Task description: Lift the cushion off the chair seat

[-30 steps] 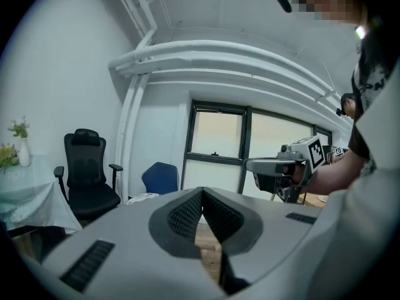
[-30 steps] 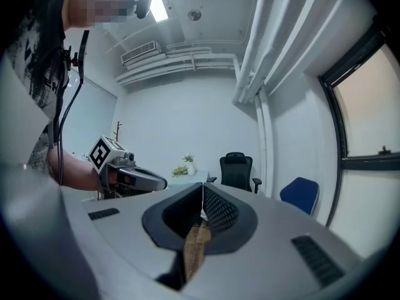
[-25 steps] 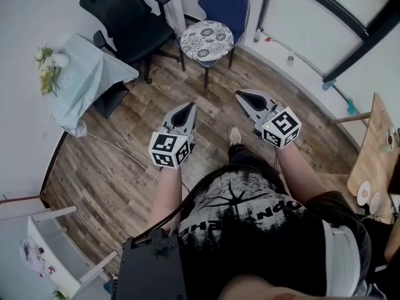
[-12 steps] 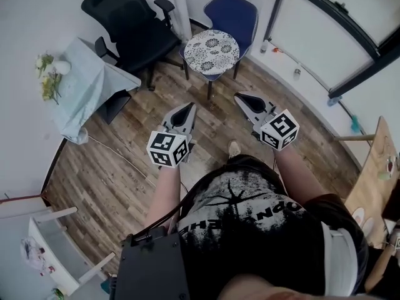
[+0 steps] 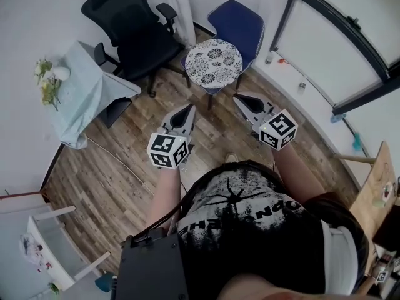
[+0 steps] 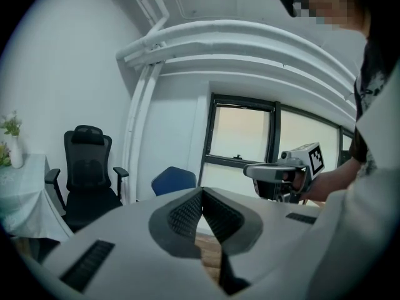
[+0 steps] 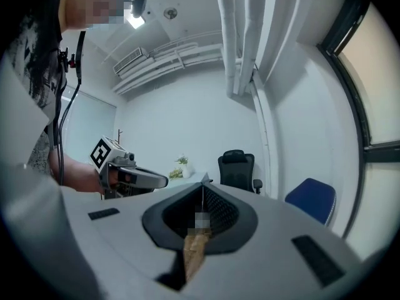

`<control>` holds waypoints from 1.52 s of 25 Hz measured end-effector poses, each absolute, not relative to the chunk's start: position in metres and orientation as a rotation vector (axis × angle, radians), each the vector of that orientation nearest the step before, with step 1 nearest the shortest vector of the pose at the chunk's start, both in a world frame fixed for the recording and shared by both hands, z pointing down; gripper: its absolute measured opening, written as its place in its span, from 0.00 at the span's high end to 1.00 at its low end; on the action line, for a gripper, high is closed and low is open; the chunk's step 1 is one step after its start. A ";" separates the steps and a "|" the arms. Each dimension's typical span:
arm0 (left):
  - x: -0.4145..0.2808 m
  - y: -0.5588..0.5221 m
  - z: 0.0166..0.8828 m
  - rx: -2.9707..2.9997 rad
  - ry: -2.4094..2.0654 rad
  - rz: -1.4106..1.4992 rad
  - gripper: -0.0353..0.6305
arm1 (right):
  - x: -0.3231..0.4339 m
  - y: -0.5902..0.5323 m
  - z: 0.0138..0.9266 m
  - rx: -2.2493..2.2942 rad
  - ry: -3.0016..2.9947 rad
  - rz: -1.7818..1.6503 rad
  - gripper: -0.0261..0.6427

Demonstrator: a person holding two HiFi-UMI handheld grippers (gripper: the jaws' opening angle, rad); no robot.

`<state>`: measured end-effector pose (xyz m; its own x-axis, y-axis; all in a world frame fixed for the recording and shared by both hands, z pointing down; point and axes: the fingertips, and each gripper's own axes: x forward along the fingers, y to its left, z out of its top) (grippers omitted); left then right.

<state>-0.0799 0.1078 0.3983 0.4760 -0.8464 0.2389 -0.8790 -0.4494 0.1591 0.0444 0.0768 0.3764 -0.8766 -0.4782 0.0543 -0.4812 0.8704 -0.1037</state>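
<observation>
A round cushion (image 5: 214, 60) with a black-and-white floral print lies on the seat of a blue chair (image 5: 238, 19) at the top of the head view. Both grippers are held out in front of the person, short of the chair and apart from the cushion. The left gripper (image 5: 189, 107) is shut with nothing in it, its jaws meeting at the tip (image 6: 202, 191). The right gripper (image 5: 240, 97) is also shut and holds nothing (image 7: 203, 189). In the gripper views only the blue chair's back (image 6: 174, 180) (image 7: 312, 202) shows; the jaws hide the cushion.
A black office chair (image 5: 134, 30) stands left of the blue chair. A table under a pale cloth (image 5: 84, 86) with flowers (image 5: 49, 74) is at the left wall. A curved window wall (image 5: 350, 49) runs at the right, with small bottles (image 5: 271, 57) on the floor. A wooden table edge (image 5: 378, 186) is at far right.
The person has walked toward the blue chair: chair and cushion now sit lower and nearer in the head view. Both grippers advanced with the person and stayed shut.
</observation>
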 end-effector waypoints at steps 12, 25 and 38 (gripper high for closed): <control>-0.072 0.050 0.411 2.406 -1.549 0.198 0.93 | 0.049 0.009 0.392 0.657 -3.019 0.149 0.93; -0.087 0.001 0.424 2.431 -1.490 0.211 0.93 | 0.027 -0.027 0.403 0.672 -3.003 0.152 0.93; -0.146 -0.104 0.424 2.586 -1.231 0.260 0.93 | -0.018 -0.116 0.405 0.997 -2.911 0.168 0.93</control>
